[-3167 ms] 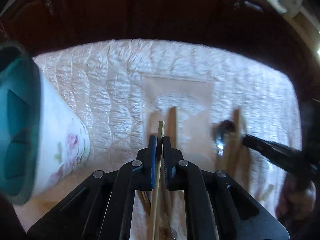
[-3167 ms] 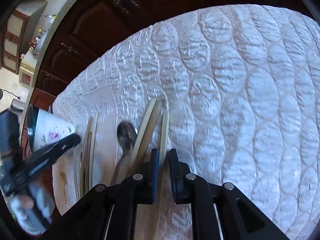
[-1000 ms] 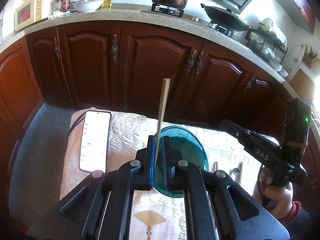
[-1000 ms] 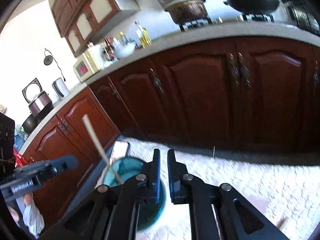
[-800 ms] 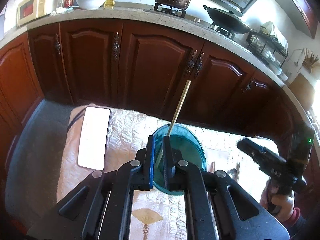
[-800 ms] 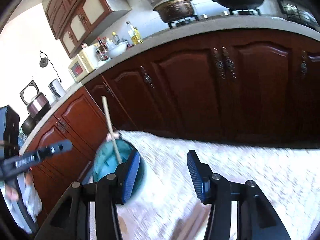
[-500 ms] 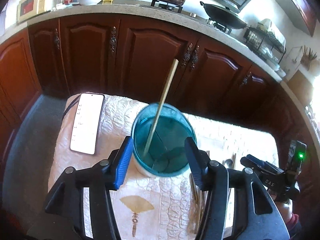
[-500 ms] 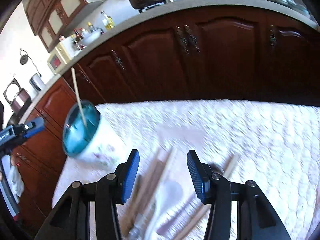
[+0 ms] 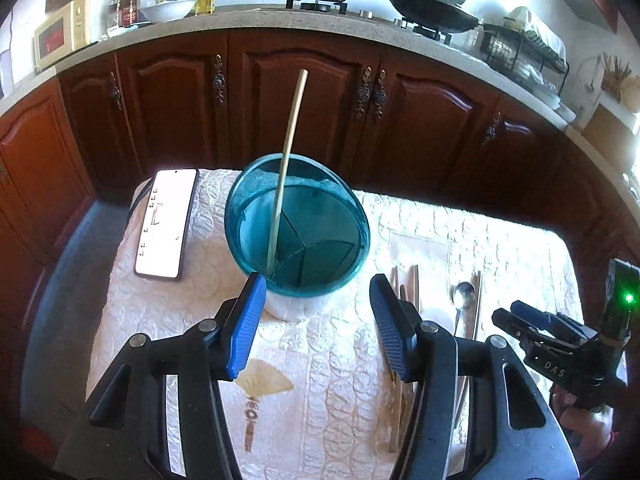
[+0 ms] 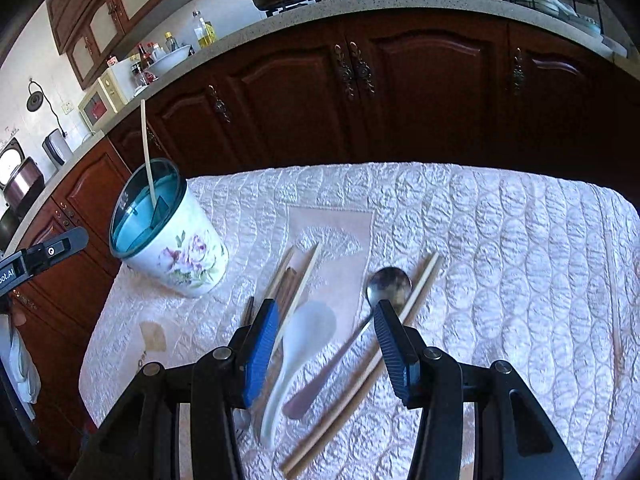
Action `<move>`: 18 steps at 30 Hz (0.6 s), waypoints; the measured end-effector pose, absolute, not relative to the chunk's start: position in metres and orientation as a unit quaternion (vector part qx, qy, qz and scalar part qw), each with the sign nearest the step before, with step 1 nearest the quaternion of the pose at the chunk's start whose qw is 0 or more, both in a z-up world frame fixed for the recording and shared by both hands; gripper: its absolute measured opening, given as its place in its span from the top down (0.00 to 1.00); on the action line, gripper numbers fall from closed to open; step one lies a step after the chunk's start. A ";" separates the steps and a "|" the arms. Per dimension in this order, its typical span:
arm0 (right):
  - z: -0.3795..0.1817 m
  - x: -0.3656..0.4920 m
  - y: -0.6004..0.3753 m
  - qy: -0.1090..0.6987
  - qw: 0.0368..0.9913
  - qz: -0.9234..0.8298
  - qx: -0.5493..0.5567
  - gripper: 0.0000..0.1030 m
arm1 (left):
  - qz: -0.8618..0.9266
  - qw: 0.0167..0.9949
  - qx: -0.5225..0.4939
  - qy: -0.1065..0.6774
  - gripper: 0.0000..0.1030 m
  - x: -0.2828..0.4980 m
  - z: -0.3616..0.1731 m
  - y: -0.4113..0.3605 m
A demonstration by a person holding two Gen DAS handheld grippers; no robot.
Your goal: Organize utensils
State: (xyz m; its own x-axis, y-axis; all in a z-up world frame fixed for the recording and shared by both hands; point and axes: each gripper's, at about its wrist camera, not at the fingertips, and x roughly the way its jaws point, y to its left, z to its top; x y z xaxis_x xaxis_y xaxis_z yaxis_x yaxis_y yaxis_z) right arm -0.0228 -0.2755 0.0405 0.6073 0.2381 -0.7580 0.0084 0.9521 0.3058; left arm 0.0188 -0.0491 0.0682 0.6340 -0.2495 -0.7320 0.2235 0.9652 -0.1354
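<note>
A white floral utensil holder (image 10: pixel 180 256) with a teal divided inside (image 9: pixel 316 236) stands on the quilted table. One wooden chopstick (image 9: pixel 286 168) leans upright in it, seen also in the right wrist view (image 10: pixel 146 152). My left gripper (image 9: pixel 316 320) is open and empty just above the holder's near rim. My right gripper (image 10: pixel 324 340) is open and empty above a white ceramic spoon (image 10: pixel 300 344), a metal spoon (image 10: pixel 372 300) and several wooden chopsticks (image 10: pixel 368 364) lying on the cloth.
A phone (image 9: pixel 166 224) lies left of the holder. A lone chopstick (image 10: pixel 614 296) lies near the table's right edge. Dark wooden cabinets (image 9: pixel 304 112) stand behind the table. The right gripper also shows in the left wrist view (image 9: pixel 560 344).
Both grippers carried chopsticks up from the table to the holder and opened. One chopstick now stands in the holder. The right gripper has since swung back over the utensils.
</note>
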 end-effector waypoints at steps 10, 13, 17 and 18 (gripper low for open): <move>0.038 -0.043 -0.286 0.446 0.884 0.041 0.136 0.54 | -0.138 0.892 -0.009 0.430 0.48 0.010 0.048 -0.064; 0.035 -0.047 -0.293 0.449 0.883 0.032 0.137 0.53 | -0.138 0.890 -0.003 0.434 0.48 0.008 0.043 -0.071; 0.030 -0.052 -0.301 0.455 0.879 0.023 0.139 0.44 | -0.142 0.887 -0.003 0.440 0.48 0.007 0.035 -0.077; 0.029 -0.053 -0.302 0.455 0.879 0.020 0.139 0.43 | -0.143 0.884 -0.006 0.444 0.48 0.008 0.032 -0.078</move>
